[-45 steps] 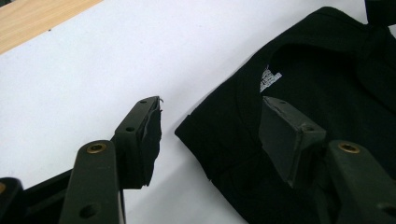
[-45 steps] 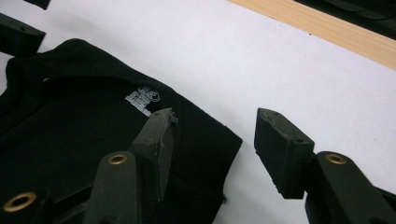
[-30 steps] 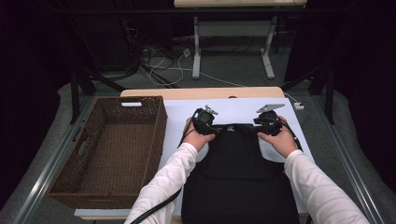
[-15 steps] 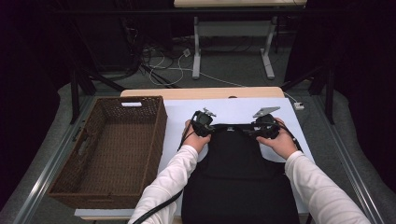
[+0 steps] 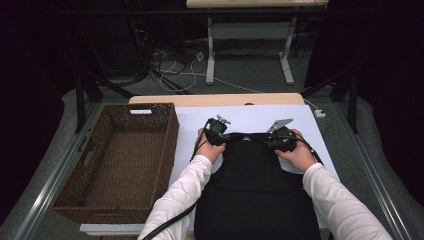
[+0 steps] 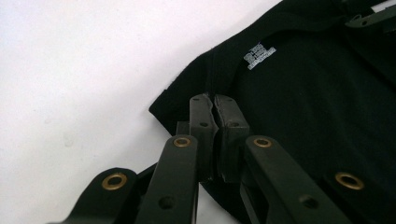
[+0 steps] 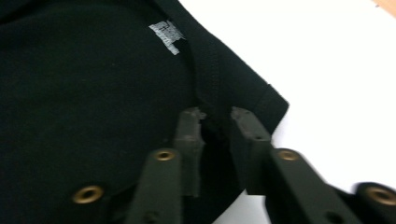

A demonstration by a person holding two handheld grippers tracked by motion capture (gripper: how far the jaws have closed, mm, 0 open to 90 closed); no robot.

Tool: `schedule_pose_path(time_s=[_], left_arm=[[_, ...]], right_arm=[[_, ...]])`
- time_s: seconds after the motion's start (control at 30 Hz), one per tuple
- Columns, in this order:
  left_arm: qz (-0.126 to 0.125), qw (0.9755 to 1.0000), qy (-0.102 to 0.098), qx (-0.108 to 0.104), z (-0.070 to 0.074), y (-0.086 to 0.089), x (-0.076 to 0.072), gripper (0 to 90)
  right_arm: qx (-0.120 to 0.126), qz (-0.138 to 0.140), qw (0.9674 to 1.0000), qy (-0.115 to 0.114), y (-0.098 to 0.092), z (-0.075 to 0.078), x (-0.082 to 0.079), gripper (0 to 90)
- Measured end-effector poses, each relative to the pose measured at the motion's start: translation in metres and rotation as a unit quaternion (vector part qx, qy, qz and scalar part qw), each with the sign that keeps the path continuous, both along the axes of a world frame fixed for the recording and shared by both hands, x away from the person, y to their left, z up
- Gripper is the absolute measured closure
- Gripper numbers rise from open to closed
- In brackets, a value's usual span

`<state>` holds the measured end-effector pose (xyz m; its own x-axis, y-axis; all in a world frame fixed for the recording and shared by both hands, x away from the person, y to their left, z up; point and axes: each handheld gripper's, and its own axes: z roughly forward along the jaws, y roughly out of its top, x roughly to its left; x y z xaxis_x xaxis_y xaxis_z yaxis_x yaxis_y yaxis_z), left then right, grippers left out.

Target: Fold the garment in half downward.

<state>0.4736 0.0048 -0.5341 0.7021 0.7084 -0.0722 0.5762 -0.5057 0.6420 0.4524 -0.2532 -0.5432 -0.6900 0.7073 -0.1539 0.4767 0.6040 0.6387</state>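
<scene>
A black shirt [image 5: 250, 180] lies flat on the white sheet [image 5: 250, 117], collar end away from the person. My left gripper [image 5: 226, 140] rests at the shirt's left shoulder. In the left gripper view that gripper [image 6: 213, 100] is shut, pinching the edge of the black shirt [image 6: 308, 102] near its white label [image 6: 260, 55]. My right gripper [image 5: 274, 143] rests at the right shoulder. Its jaws [image 7: 217, 114] have just been closing, with a fold of the black shirt [image 7: 93, 93] bunched between them and gripped; that picture is slightly blurred.
A brown wicker basket [image 5: 167, 145] stands to the left of the sheet, beside the left forearm. The wooden table edge [image 5: 215, 99] runs behind the sheet. Cables and table legs lie on the floor beyond.
Both grippers have closed onto the shirt's shoulders, the left one first. The hands have barely shifted, and the right gripper has tilted slightly.
</scene>
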Motion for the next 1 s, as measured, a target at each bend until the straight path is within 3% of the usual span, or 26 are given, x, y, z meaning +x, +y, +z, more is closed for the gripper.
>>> schedule_pose_path(time_s=[0.13,0.3,0.47,0.67,0.83,1.0], left_arm=[[0.001,1.0000,0.001,0.002,0.001,0.000,0.001,87.0],[0.010,0.9999,-0.011,-0.003,0.014,0.000,0.006,87.1],[0.019,0.9993,-0.031,-0.010,0.037,0.002,0.016,87.2],[0.033,0.9984,-0.041,-0.021,0.055,0.004,0.030,87.2],[0.037,0.9974,-0.055,-0.028,0.067,0.003,0.037,87.2],[0.037,0.9974,-0.059,-0.018,0.078,0.006,0.042,87.2]], right_arm=[[0.007,-0.007,0.9999,0.006,0.002,0.001,0.000,85.9],[0.031,-0.033,0.9989,-0.002,-0.001,0.011,0.006,87.3],[0.042,-0.068,0.9963,-0.030,-0.005,0.035,0.016,87.8],[0.069,-0.093,0.9921,-0.048,-0.010,0.065,0.030,88.0],[0.066,-0.096,0.9915,-0.059,-0.006,0.080,0.039,88.1],[0.077,-0.105,0.9888,-0.074,-0.005,0.092,0.040,90.0]])
